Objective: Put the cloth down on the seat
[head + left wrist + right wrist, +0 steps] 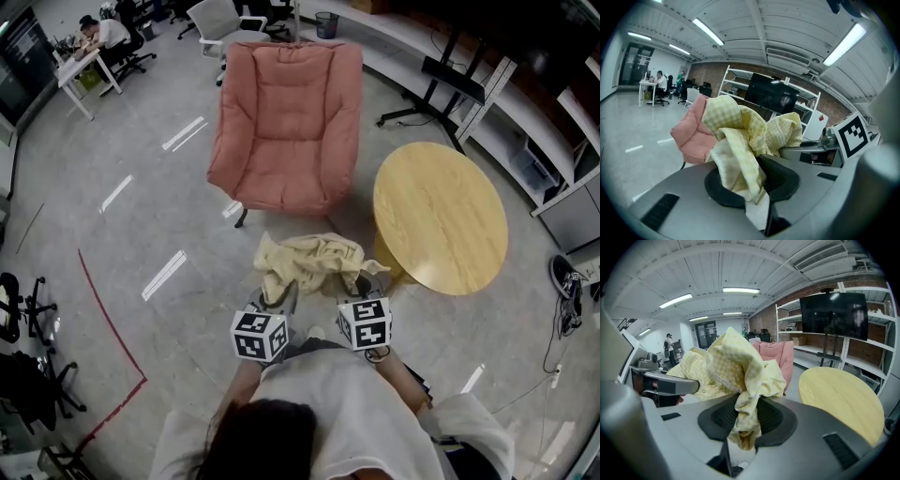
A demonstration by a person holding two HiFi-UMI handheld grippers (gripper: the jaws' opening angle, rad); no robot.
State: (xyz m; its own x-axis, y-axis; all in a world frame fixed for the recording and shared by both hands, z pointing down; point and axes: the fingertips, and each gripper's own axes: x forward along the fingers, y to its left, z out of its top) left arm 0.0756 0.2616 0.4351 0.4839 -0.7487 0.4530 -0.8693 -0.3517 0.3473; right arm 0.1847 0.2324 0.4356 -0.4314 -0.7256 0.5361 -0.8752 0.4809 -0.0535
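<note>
Dark hair (267, 441) and a white shirt (361, 412) are filling the bottom centre of the head view. Just above them the left gripper (279, 300) is pinching one bunched end of the yellow checked cloth (309, 262). In the left gripper view its jaws are standing narrow, with the cloth's folds (736, 145) pressed between the pads of the left gripper (757, 190).

To its right, the right gripper (361, 284) is clamping the other end. In the right gripper view the fabric (738, 366) is spilling up and out of the narrow gap of the right gripper (743, 427).

The cloth is hanging crumpled between the two grippers, above the grey floor (141, 216). It is lying just below the front edge of the pink armchair (286, 94) and is apart from its seat (281, 183).

At the upper centre a bin (326, 23) is standing; its contents are too small to tell. A round wooden table (441, 216) is sitting at the right.
</note>
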